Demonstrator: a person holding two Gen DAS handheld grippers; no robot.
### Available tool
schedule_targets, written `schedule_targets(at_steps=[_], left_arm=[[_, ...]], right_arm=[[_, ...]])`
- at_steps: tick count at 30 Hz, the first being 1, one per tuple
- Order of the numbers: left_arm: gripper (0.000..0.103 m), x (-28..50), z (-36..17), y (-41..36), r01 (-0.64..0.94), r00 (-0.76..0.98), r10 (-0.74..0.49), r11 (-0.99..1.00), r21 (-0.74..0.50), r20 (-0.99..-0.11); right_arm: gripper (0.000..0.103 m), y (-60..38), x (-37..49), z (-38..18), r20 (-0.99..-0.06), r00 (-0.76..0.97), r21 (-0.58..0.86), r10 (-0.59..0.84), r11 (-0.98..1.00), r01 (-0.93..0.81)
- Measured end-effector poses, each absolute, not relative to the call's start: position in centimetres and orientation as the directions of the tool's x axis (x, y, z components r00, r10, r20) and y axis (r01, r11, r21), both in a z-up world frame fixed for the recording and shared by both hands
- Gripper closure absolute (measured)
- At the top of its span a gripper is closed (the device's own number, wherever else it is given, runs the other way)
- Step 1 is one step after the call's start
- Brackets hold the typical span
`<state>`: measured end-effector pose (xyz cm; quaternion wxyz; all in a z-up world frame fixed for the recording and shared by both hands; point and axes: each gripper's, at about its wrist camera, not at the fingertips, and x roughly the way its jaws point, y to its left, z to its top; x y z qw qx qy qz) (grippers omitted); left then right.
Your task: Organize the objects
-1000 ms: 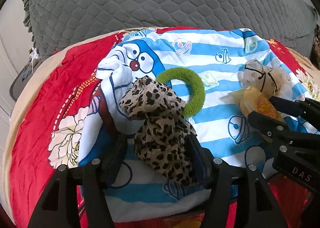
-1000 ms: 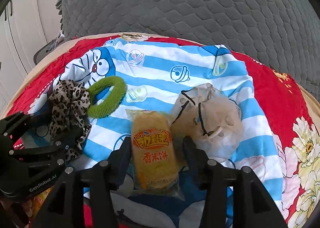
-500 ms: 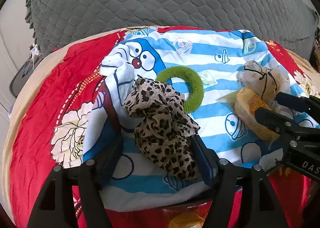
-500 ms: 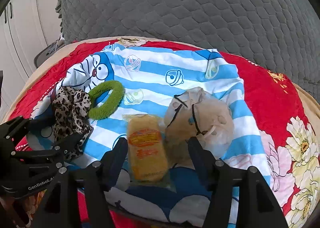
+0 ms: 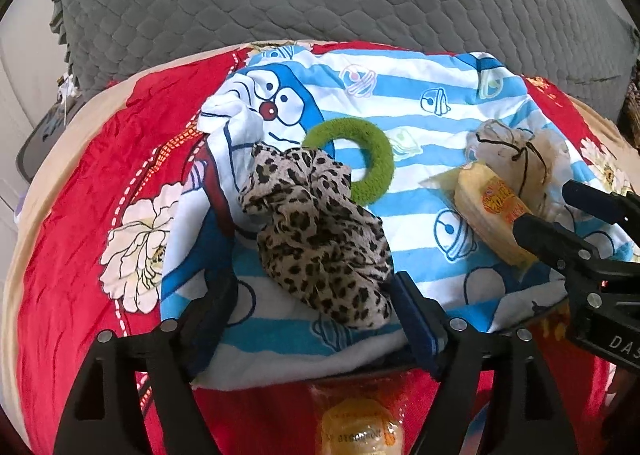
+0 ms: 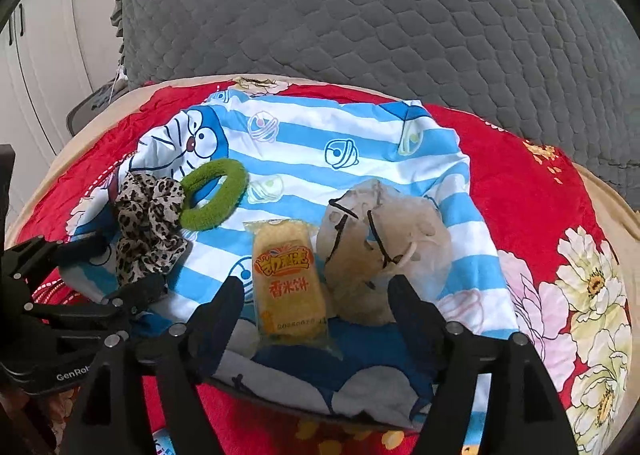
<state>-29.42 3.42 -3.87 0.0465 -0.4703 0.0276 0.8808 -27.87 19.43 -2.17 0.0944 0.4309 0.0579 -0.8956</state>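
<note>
left gripper (image 5: 312, 311): its jaws are standing wide, having just been opening; the lower end of the leopard-print scrunchie (image 5: 316, 231) is lying between them, with the right finger just beside the fabric and the left finger well clear, so nothing is being gripped.
right gripper (image 6: 316, 315): its jaws are also standing wide, having just been opening; the yellow snack packet (image 6: 288, 279) and the near edge of the beige drawstring pouch (image 6: 384, 251) are lying in the gap, with neither finger pressing on them.
leopard-print scrunchie: lying bunched on the left part of the striped cartoon cloth (image 6: 320, 135), overlapping the near-left edge of the green ring.
green hair ring (image 6: 214, 195): lying flat on the cloth, touching the scrunchie, just beyond it.
yellow snack packet: lying lengthwise on the cloth, label facing up, its right side touching the pouch.
beige drawstring pouch: sitting crumpled just right of the packet, black cords crossing its top.
striped cartoon cloth: spreading blue and white over the red floral bedspread (image 6: 520, 183), bearing all four items.
grey quilted cover (image 6: 360, 15): rising behind the bedspread, filling the upper part of both views.
second wrapped snack (image 5: 360, 431): showing partly below the left gripper, on the red fabric; its details are being cut off by the frame edge.
</note>
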Motion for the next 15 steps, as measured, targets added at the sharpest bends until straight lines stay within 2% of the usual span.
schedule_targets(at_steps=[15], left_arm=[[0.021,-28.61,-3.1,2.96,-0.094,-0.544,0.071,-0.995,-0.024,-0.836]], right_arm=[[0.019,19.84,-27.03,-1.49,-0.789,-0.605,-0.031,-0.108,-0.977,0.213]])
